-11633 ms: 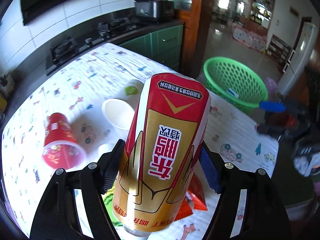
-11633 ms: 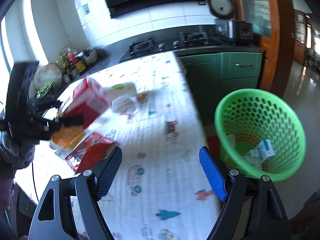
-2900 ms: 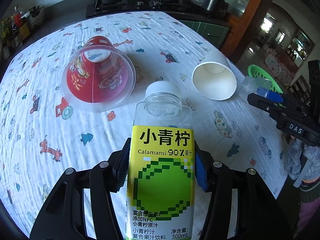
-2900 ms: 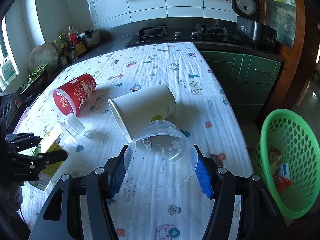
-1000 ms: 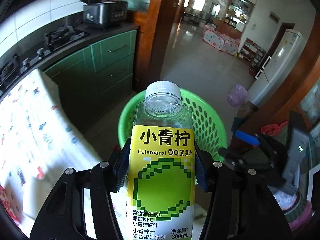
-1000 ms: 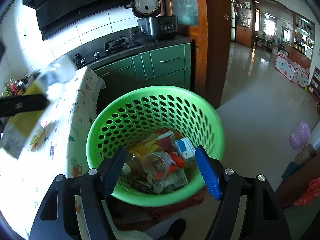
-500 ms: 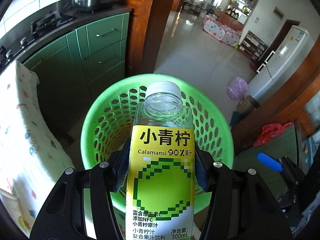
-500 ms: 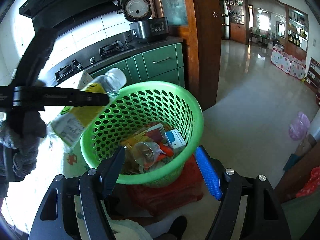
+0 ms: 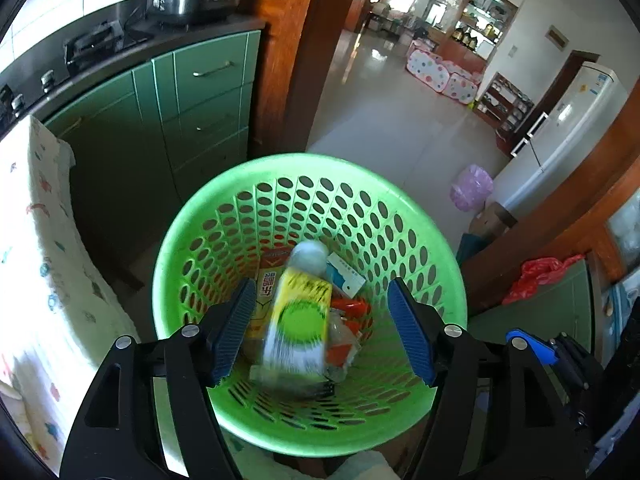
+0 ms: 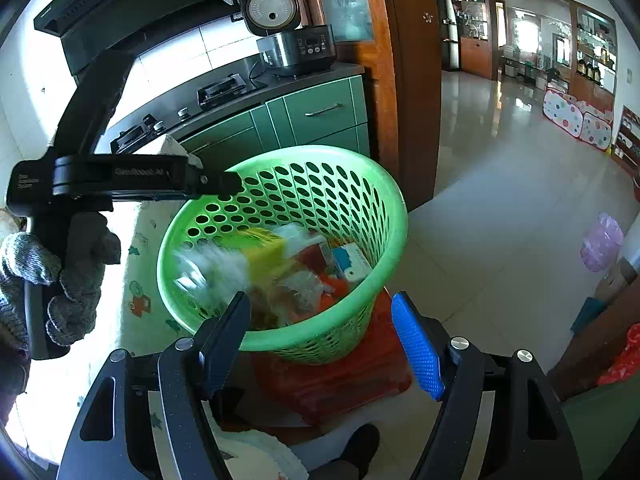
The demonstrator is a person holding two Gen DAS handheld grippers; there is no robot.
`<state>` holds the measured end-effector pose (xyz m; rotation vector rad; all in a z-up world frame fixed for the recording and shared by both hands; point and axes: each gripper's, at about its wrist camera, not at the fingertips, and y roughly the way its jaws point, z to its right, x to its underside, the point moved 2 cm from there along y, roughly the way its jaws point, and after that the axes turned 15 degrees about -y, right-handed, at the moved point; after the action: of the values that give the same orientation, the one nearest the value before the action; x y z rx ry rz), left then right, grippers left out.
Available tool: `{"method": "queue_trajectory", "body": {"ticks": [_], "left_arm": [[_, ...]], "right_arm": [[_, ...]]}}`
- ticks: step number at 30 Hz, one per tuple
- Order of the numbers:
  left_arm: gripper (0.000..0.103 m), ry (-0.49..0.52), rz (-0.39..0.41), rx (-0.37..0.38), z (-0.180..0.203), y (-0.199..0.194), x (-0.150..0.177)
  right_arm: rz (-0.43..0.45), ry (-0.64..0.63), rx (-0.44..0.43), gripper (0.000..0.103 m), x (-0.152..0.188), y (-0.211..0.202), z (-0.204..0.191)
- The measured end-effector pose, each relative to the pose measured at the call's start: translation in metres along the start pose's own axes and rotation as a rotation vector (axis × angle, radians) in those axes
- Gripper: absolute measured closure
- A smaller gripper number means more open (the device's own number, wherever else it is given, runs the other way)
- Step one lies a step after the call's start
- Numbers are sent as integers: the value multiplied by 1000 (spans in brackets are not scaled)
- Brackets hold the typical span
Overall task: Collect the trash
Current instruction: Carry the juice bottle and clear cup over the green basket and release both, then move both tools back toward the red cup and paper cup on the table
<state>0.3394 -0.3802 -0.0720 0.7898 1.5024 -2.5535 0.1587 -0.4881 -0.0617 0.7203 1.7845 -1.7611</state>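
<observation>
The green perforated basket (image 9: 400,216) stands on the floor beside the table, also in the right wrist view (image 10: 384,200). The yellow-green juice bottle (image 9: 298,320) is blurred, falling free into the basket among wrappers and cartons; it shows as a blur in the right wrist view (image 10: 256,258). My left gripper (image 9: 320,332) is open and empty directly above the basket; its body shows in the right wrist view (image 10: 120,180). My right gripper (image 10: 326,344) is open and empty, near the basket's front rim.
The table with a white patterned cloth (image 9: 36,240) is left of the basket. Green cabinets (image 9: 200,92) stand behind it. A red stool (image 10: 340,376) sits under the basket. A pink bag (image 10: 602,240) lies on the tiled floor at the right.
My left gripper has opened and let go of the juice bottle, which now drops into the basket. The right gripper stays open and has drawn back slightly.
</observation>
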Motion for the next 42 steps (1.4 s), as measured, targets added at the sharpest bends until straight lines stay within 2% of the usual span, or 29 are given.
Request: {"method": "queue_trajectory", "body": {"ticks": [7, 11, 17, 22, 25, 32, 37, 42], "left_arm": [[35, 25, 62, -35, -14, -48, 10], [35, 4, 94, -58, -33, -81, 20], [35, -29, 160, -136, -73, -133, 35], [35, -104, 209, -189, -124, -175, 45], [35, -150, 235, -249, -158, -197, 51], [25, -296, 288, -348, -244, -246, 57], [21, -380, 294, -418, -302, -267, 56], [19, -486, 260, -421, -358, -276, 55]], "right_arm": [[17, -24, -11, 32, -5, -9, -16], [35, -50, -33, 32, -12, -15, -33], [64, -111, -81, 32, -27, -22, -73], [72, -156, -129, 32, -41, -20, -108], [71, -183, -168, 32, -49, -17, -133], [61, -252, -246, 32, -73, -7, -195], [45, -290, -273, 32, -88, 2, -229], [24, -305, -296, 32, -100, 13, -255]]}}
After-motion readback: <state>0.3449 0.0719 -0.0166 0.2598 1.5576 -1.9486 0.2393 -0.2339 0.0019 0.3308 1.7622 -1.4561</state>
